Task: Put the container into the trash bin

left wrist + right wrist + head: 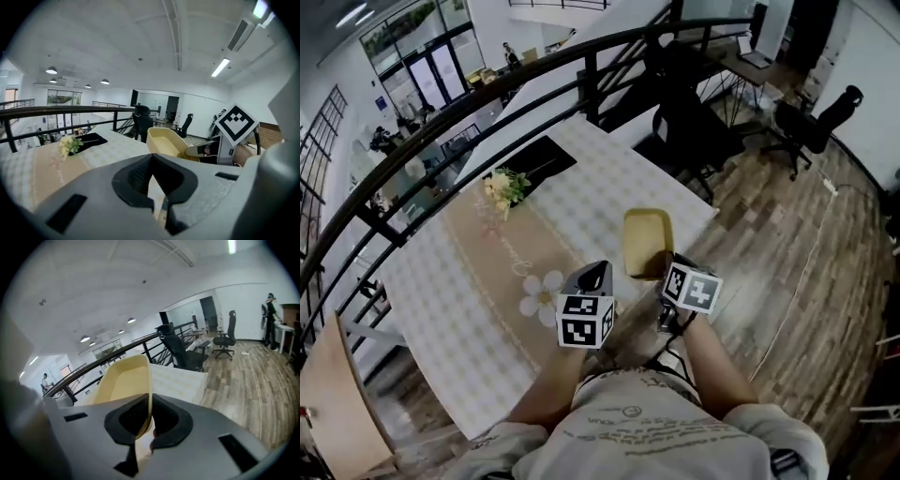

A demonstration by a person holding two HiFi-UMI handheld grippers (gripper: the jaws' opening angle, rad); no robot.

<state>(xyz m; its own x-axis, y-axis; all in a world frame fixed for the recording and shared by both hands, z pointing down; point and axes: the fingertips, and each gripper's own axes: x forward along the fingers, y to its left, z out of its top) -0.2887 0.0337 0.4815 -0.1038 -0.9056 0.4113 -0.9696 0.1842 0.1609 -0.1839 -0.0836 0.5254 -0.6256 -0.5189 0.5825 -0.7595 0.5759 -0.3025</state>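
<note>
The pale yellow container (645, 239) is an empty shallow tray, held tilted above the table's near right corner. My right gripper (662, 269) is shut on its near rim. In the right gripper view the container (124, 380) rises up from between the jaws of that gripper (145, 425), with its thin wall pinched there. My left gripper (595, 277) is just left of the container, apart from it and holding nothing. In its own view the left gripper (157, 190) has its jaws together, and the container (164, 142) is ahead on the right. No trash bin is in view.
The table (581, 202) has a checked cloth and a beige runner. It carries a small bouquet (504, 186) and a flat black item (539, 157). A black railing (487, 103) runs behind it. Office chairs (694, 131) stand on the wooden floor (787, 244) to the right.
</note>
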